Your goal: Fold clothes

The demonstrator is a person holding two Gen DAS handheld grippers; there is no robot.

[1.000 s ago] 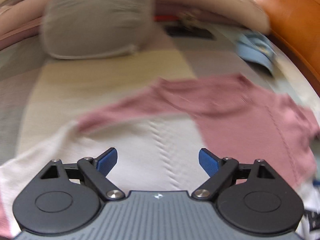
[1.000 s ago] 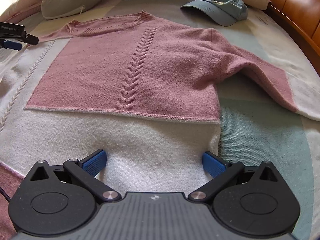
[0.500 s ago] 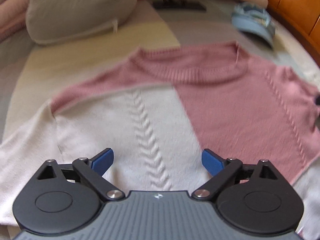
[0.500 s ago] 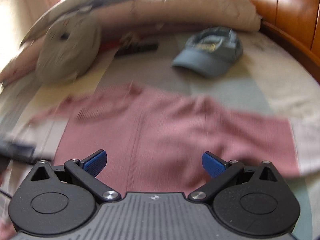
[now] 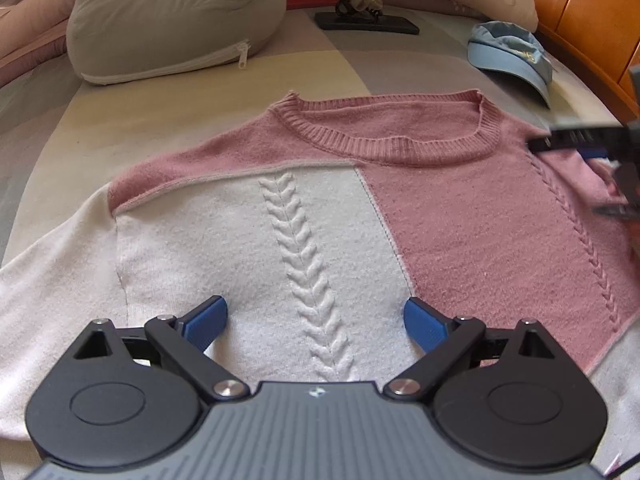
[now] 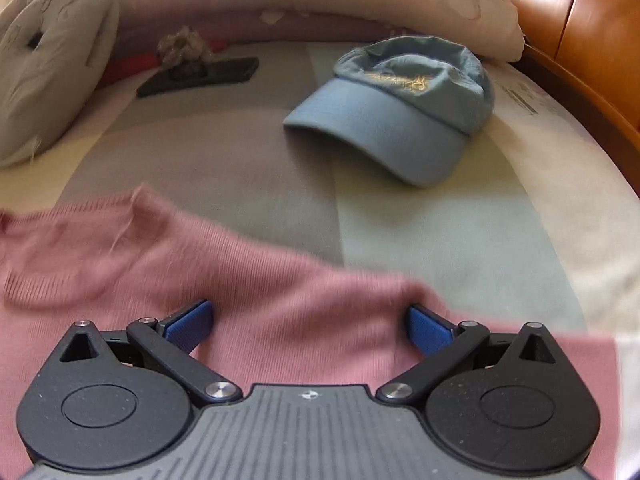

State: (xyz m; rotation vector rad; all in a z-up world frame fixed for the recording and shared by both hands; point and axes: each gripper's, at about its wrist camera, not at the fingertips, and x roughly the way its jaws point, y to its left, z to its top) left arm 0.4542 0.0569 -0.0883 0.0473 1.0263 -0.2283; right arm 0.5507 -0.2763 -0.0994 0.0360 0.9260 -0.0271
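Two views catalogued: left wrist view, left gripper (image 5: pixel 316 318) wide open, holding nothing, over sweater (image 5: pixel 328 216) spread flat mid-frame, folding judged barely begun; right wrist view, right gripper (image 6: pixel 308 326) equally wide and empty above the pink shoulder, lower frame, next needing a pinch there; no containers seen.

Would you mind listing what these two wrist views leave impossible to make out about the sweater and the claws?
- Sweater hem: left wrist view, hidden behind the left claw body.
- Left sleeve end: cut off by the left edge of that view.
- Right claw: open above the pink knit; contact unclear, the fabric is motion-blurred.
- Cap embroidery: too small and soft to read.
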